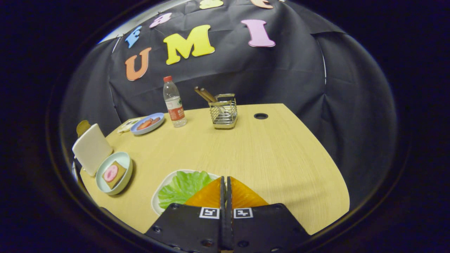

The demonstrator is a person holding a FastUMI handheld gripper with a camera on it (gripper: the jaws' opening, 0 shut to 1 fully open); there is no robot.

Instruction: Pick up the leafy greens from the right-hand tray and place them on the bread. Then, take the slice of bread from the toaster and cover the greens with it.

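Wooden table (246, 151): pale, with a curved near edge and a round cable hole (261, 116) toward its far side. Gripper (225, 181): at the near edge, its two orange fingers (210, 195) pressed together with no gap between them and nothing held; they sit above the right part of a white tray. White tray (158, 191): near side, just left of the fingers, carrying the leafy greens (181, 188), which lie flat and reach up to the left finger. Toaster (92, 149): white, at the left edge, with a slice of bread (83, 127) standing out of its top. Pale green plate (121, 158): just right of the toaster, holding a bread slice (115, 174) topped by a pink round piece. Blue plate (147, 123): far left, with reddish food on it. Water bottle (174, 102): upright, red cap, just right of the blue plate. Wire holder (223, 113): far centre, with brown utensil handles leaning left.
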